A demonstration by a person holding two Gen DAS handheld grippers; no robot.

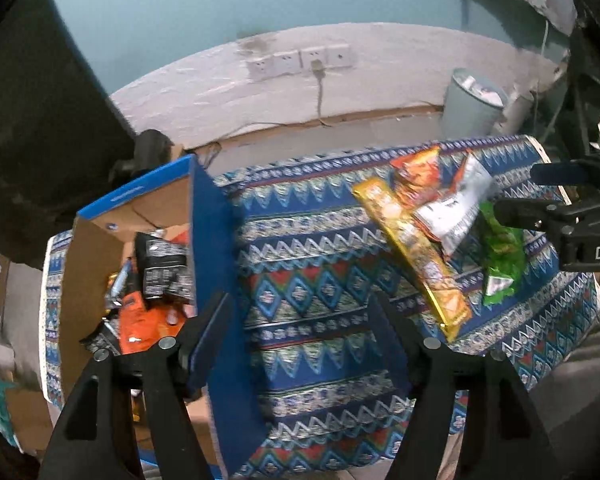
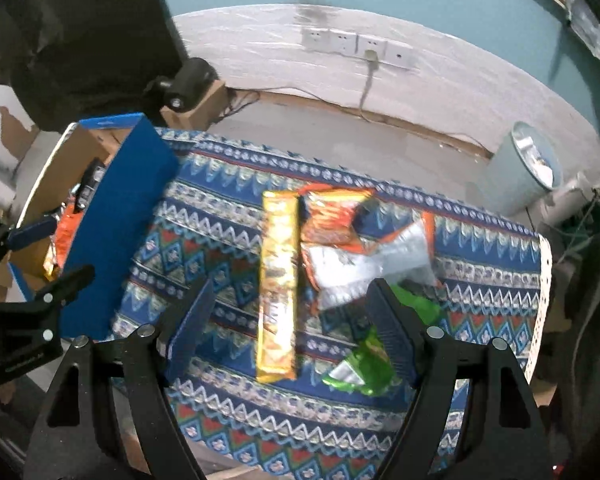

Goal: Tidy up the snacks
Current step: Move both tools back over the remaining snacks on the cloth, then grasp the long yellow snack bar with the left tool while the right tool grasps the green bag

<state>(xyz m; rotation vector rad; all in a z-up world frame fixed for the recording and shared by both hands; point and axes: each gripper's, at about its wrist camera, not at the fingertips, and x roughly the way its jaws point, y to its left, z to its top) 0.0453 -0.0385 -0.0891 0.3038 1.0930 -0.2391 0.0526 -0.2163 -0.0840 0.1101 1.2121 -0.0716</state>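
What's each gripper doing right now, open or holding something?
Left gripper: open, holding nothing, beside the blue box.
Right gripper: open, holding nothing, above the long yellow snack pack.

Tablecloth [image 2: 340,412]: patterned blue, near, covering the table.
Wall sockets [image 2: 356,46]: far, centre, one plugged.
Bin [image 2: 520,172]: pale, far right, on floor.

green packet [image 2: 366,364]: part-hidden by right fingers [image 2: 392,320] | print perhaps blurred
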